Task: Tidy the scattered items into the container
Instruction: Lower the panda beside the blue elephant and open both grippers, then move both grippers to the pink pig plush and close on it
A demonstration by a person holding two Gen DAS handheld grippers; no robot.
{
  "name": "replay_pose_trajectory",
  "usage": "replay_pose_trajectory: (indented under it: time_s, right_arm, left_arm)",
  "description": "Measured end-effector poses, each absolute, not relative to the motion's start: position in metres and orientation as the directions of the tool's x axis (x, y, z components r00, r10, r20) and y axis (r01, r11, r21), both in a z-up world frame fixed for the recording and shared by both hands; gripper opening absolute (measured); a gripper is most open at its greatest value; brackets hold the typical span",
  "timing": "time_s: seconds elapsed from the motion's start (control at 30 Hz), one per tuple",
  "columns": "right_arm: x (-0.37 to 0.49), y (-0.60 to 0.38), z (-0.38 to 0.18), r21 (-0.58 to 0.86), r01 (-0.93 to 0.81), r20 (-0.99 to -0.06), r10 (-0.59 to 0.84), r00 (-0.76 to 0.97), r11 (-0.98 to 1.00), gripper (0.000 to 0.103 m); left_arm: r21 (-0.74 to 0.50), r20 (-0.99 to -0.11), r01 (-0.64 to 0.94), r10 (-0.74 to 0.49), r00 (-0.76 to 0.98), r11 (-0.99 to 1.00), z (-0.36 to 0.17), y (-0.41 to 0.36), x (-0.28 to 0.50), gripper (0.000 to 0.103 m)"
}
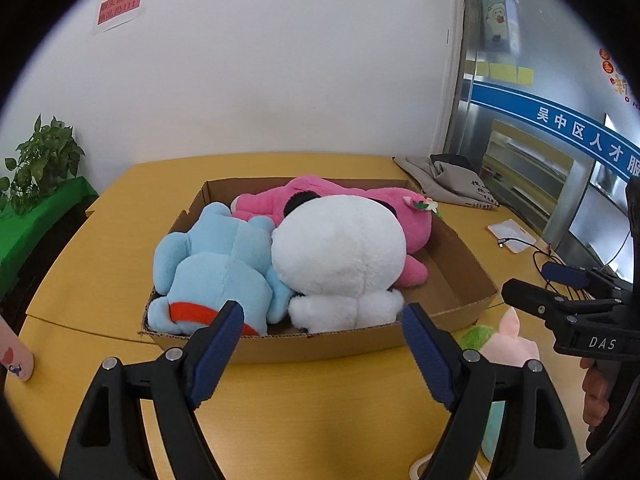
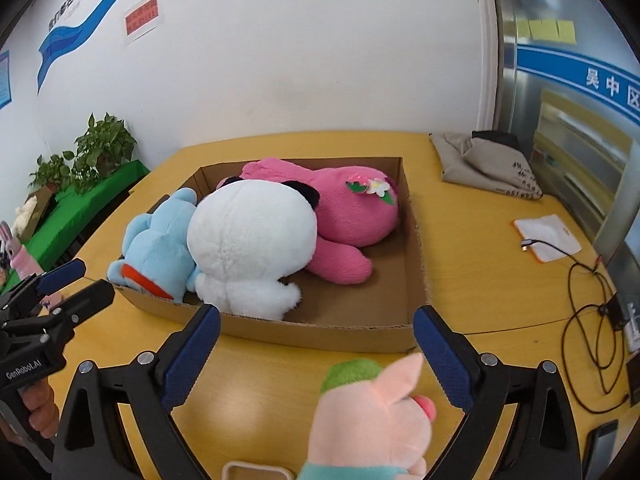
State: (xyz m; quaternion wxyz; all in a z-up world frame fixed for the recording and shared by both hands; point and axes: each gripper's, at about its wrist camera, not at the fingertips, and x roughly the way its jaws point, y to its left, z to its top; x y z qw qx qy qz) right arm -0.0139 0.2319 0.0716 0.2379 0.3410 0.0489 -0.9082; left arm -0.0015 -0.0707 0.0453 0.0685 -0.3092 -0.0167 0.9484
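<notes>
Three plush toys are already sitting in the cardboard box (image 1: 460, 276), which is out in the middle of the yellow table (image 1: 120, 208). Going left to right in the left wrist view: a pink cup-looking thing (image 1: 14, 354) is at the table's left edge, only partly in frame. Then the blue plush (image 1: 216, 268) fills the box's left side, its red collar pressed against the near wall. The white plush (image 1: 340, 252) is jammed right up against it in the middle, and the pink plush (image 1: 360, 204) lies behind and to the right of that one, toward the far wall, with a little flower on it. The right part of the box floor is bare cardboard.

The left gripper (image 1: 322, 356) hangs just short of the box's near wall, jaws wide apart, nothing between them.

Right of that, a pink pig plush (image 2: 380, 412) with a green cap is on the table in front of the box's near right corner, not in the box. The right gripper (image 2: 316, 360) is right over it, jaws spread, with the pig's head poking up between the fingers, and I can't see either pad touching it.

Far right corner of the table has a folded grey bag (image 2: 484, 164), and a white pouch (image 2: 548, 236) and black cable (image 2: 588, 320) run along the right edge.
</notes>
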Motion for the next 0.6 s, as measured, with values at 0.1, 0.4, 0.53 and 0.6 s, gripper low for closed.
replay_pose_trajectory:
  time_s: [0.1, 0.4, 0.53, 0.6]
  right_arm:
    - [-0.007, 0.237, 0.07, 0.051, 0.462, -0.633, -0.386, -0.671, -0.885, 0.099]
    - [-0.003, 0.236, 0.066, 0.023, 0.489, -0.631, -0.392, -0.67, -0.872, 0.099]
    - [-0.002, 0.235, 0.063, 0.04, 0.516, -0.631, -0.421, -0.651, -0.856, 0.099]
    - [-0.002, 0.231, 0.063, 0.039, 0.526, -0.629, -0.43, -0.648, -0.85, 0.099]
  left_arm:
    - [-0.075, -0.589, -0.126, 0.146, -0.795, -0.989, 0.044, -0.063, 0.008, 0.082]
    - [-0.131, -0.599, -0.121, 0.176, -0.781, -0.984, 0.04, -0.054, 0.021, 0.082]
    - [-0.132, -0.603, -0.104, 0.163, -0.781, -0.986, 0.038, -0.058, 0.026, 0.082]
    - [-0.137, -0.604, -0.099, 0.162, -0.781, -0.986, 0.038, -0.06, 0.027, 0.082]
